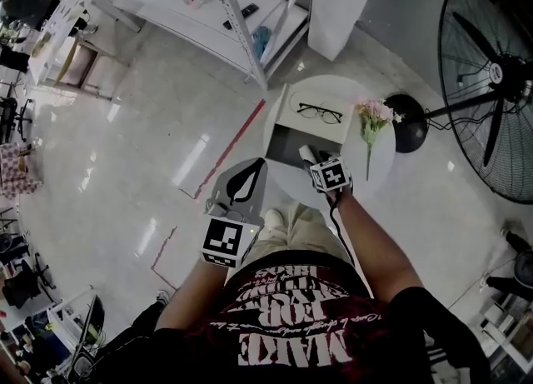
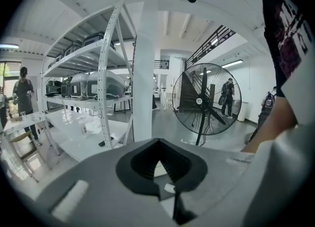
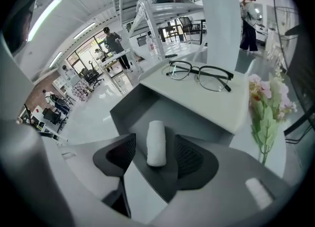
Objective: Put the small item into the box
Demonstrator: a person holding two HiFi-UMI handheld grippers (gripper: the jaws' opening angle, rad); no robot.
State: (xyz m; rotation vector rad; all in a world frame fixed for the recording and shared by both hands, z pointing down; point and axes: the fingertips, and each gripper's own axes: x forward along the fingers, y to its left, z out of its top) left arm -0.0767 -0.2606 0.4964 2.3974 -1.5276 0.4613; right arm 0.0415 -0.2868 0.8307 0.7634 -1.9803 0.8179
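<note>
We had the right gripper (image 3: 155, 140) spread wide over the grey box (image 3: 140, 104), and the white roll (image 3: 156, 151) lay loose between its jaws, down inside the box. Our left gripper (image 2: 157, 142) was clenched on nothing.

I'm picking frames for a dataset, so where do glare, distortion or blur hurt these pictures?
Head view: light glare streaks the glossy floor, and the fisheye lens tilts the rack. Left gripper view: the corners are black, the shelf posts bow, and the near left gripper looks soft. Right gripper view: the roll and glasses are sharp enough, but the edges smear.
</note>
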